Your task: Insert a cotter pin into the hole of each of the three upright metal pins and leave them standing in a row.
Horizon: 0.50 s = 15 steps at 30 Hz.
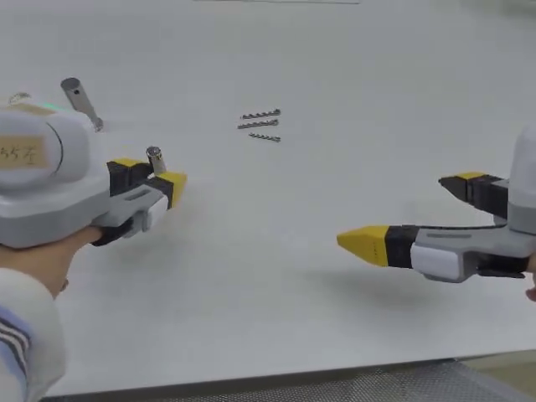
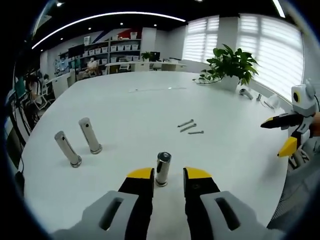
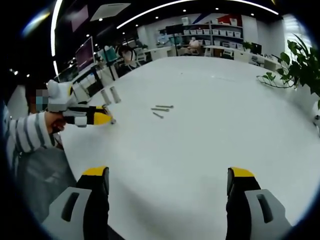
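— What is the left hand-held gripper (image 1: 151,172) doing?

— Its jaws are released and only a little apart. One metal pin (image 2: 163,169) stands upright on the desk (image 1: 293,293) between the yellow tips. In the left gripper view there is a narrow gap on each side of the pin, so nothing is clamped.

— And the rest of the pins?

— The two other metal pins (image 2: 79,141) stand close together on the desk, ahead of that gripper and off to its left. Whether their holes hold anything is too small to tell.

— Where are the cotter pins?

— The three cotter pins (image 1: 260,125) lie flat on the desk in a loose stack, roughly parallel to each other. They are ahead of the left gripper and to its right, well apart from all the metal pins.

— The right hand-held gripper (image 1: 410,209)?

— Its jaws are spread wide with nothing between them, and it is held over bare desk. From there the cotter pins are ahead and to its left, and the left gripper is farther left again.
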### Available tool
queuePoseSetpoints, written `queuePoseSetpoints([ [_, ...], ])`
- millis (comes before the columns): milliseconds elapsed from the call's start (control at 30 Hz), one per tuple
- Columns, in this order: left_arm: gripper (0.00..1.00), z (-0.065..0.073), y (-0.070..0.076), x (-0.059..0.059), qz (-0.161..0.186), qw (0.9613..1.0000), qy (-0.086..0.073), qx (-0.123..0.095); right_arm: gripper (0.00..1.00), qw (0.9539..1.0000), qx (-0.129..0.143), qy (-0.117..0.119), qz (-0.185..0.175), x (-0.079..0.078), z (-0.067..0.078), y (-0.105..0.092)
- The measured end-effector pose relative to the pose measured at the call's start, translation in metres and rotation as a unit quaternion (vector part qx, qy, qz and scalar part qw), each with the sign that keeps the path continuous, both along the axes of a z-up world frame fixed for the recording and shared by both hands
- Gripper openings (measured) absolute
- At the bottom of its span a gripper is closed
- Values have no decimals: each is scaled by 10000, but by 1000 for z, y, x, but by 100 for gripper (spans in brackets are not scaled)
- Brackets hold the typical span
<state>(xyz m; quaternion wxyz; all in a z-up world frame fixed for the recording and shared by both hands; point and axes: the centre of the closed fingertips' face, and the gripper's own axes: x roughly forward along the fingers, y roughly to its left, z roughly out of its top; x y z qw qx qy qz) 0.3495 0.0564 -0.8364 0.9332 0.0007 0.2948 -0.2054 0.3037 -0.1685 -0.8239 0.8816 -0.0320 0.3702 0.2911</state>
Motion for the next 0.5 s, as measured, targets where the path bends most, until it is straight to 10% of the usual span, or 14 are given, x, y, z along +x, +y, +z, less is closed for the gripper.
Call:
queuePoseSetpoints([
  [500, 40, 24, 34, -12, -299, 9991, -300, 32, 100, 10000, -80, -8, 46, -7, 23, 6],
])
